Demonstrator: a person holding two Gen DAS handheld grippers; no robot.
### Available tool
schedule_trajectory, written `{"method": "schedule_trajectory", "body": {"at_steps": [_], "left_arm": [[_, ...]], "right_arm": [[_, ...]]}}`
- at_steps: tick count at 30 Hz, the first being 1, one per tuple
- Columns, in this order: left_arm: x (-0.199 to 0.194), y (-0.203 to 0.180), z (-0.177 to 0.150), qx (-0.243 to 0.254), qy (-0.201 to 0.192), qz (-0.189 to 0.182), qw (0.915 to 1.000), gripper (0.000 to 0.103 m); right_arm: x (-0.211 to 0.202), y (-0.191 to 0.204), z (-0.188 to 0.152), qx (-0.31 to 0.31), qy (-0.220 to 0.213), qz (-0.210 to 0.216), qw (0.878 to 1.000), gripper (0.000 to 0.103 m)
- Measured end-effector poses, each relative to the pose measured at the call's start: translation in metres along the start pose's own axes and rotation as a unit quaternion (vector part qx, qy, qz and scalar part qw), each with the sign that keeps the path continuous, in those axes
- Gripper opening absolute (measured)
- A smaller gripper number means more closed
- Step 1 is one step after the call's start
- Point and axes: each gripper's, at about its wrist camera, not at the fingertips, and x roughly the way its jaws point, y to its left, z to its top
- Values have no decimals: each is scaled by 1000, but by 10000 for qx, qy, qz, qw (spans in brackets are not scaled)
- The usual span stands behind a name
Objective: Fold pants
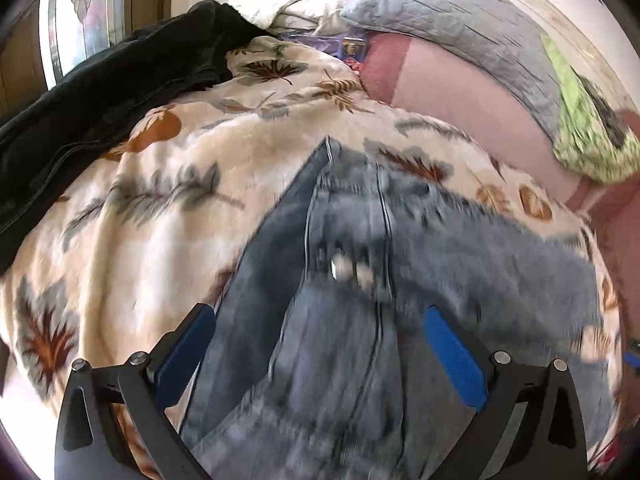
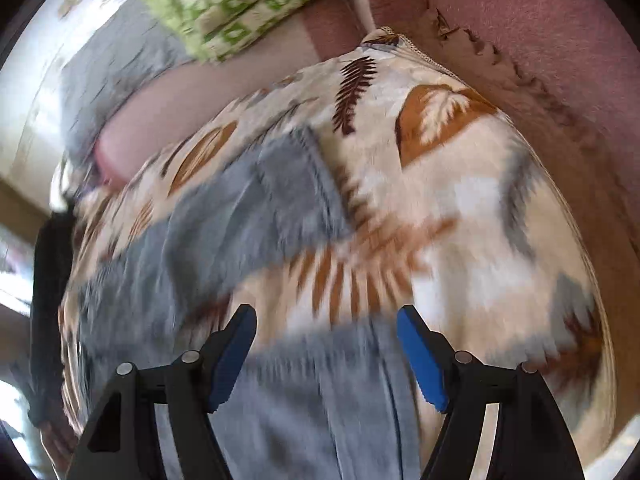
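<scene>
Bed: a leaf-print blanket (image 1: pixel 168 168) is spread beneath.
Jeans (image 1: pixel 340 280): laid flat for folding.
Left gripper (image 1: pixel 320 344): jaws spread, nothing pinched.
Right gripper (image 2: pixel 326 354): jaws spread, nothing pinched.

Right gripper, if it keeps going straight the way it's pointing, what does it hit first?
Most likely the blue jeans lying between the open right gripper fingers, on the leaf-print blanket; blur makes depth uncertain.

Faded denim pants (image 1: pixel 352 264) on plush fleece blanket (image 1: pixel 160 216)
</scene>
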Motion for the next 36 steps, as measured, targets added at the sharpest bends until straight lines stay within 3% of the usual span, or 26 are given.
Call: {"method": "schedule_trajectory", "body": {"at_steps": [4,6,9,10,11,12,14,17,21,24,26,28,29,30,32,36], "left_arm": [[34,1,30,-396,341,-229,9984,103],[44,-1,37,-505,308,-309,9978,103],[66,-4,42,-597,435,-150,9972,103],[77,-6,41,-597,610,-107,9963,95],[84,-8,40,-552,695,-103,9960,89],[89,-11,38,-459,734,-131,9962,76],[90,-22,34,-104,547,127,9984,63],[90,-35,29,277,384,374,9982,56],[90,-37,27,353,362,383,9980,56],[94,-34,31,345,403,377,9979,58],[94,-38,28,452,373,471,9972,58],[94,-40,26,519,335,522,9967,59],[94,-40,26,518,341,514,9968,59],[94,-39,27,481,359,492,9970,59],[92,-36,28,334,382,401,9979,59],[75,-30,38,54,157,110,9998,60]], "right_arm": [[51,-7,34,192,177,-373,9990,75],[72,-9,43,202,261,-474,9983,75],[101,-7,47,123,466,-617,9969,69],[107,-1,46,-93,479,-835,9953,66],[109,6,46,-318,500,-1043,9928,57],[109,10,46,-426,543,-1111,9914,42],[107,17,51,-566,659,-1165,9894,20],[88,37,48,-983,509,-1439,9834,16],[51,52,32,-1280,88,-1604,9787,16],[89,37,7,-1524,667,-2059,9643,17],[102,30,0,-1509,595,-1942,9675,22],[89,29,9,-1116,546,-1749,9767,41],[83,30,14,-1054,493,-1579,9806,62],[76,32,19,-1030,375,-1522,9822,68],[61,36,34,-999,42,-1592,9822,68],[73,36,78,-657,-167,-987,9928,69]]}}
